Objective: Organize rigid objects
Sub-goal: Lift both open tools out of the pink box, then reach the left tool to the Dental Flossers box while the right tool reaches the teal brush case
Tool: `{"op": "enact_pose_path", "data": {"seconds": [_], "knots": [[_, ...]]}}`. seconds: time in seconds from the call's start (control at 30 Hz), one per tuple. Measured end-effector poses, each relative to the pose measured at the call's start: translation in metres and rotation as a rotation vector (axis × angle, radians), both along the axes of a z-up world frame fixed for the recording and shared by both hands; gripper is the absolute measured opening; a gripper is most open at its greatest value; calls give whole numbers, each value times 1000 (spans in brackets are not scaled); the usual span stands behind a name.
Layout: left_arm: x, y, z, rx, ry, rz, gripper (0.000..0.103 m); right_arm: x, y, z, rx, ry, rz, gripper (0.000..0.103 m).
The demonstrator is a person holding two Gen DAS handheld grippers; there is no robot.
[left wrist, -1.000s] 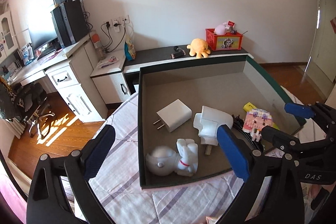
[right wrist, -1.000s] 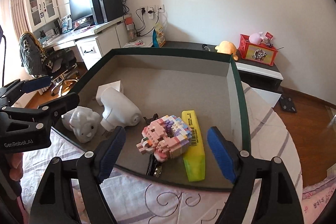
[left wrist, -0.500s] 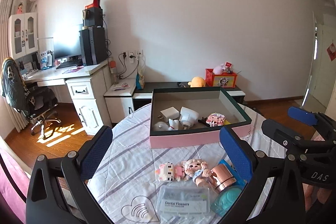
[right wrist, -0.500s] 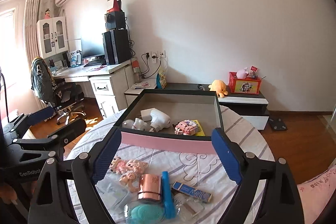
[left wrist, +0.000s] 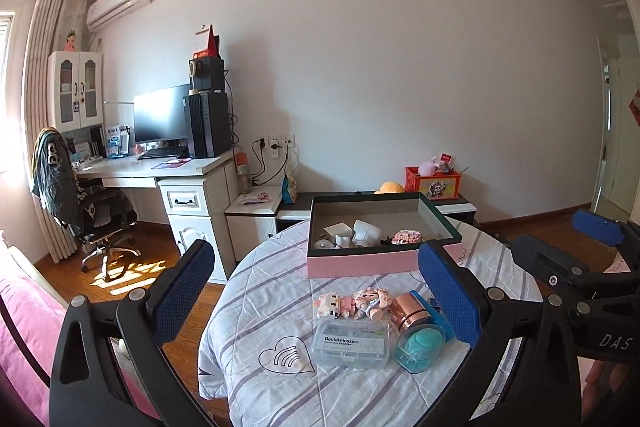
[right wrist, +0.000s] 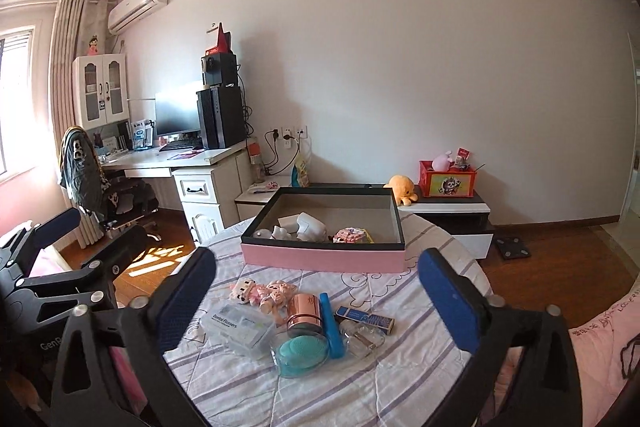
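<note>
We hold both claws above the near edge of the round worktop (right wrist: 440, 251), draped in a quilted striped cloth. Our left claw (left wrist: 316, 291) gapes wide with nothing between its blue textured pads; our right claw (right wrist: 316, 301) is opening, likewise empty. Ahead sits the rectangular pink box (right wrist: 324, 257) with dark rim and grey lining, holding white plastic pieces and a blocky pink figure. Nearer us lie a clear floss case (right wrist: 240, 325), a shiny copper cylinder (right wrist: 306, 311) and a teal ribbed disc (right wrist: 302, 353).
</note>
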State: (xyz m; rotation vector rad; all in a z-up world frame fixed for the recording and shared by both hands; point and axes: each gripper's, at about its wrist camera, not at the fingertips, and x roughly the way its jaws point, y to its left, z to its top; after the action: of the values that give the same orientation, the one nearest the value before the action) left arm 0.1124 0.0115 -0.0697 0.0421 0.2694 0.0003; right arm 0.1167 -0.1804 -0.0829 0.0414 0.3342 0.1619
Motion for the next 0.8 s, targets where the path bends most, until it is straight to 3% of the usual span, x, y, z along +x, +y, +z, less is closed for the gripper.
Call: {"op": "enact_pose_path", "data": {"seconds": [0.43, 0.8], "knots": [[-15, -3, 1, 16, -19, 14, 103, -22, 3, 1, -7, -10, 4, 103], [-9, -1, -8, 21, 21, 14, 103, -8, 4, -11, -10, 40, 11, 103]]}}
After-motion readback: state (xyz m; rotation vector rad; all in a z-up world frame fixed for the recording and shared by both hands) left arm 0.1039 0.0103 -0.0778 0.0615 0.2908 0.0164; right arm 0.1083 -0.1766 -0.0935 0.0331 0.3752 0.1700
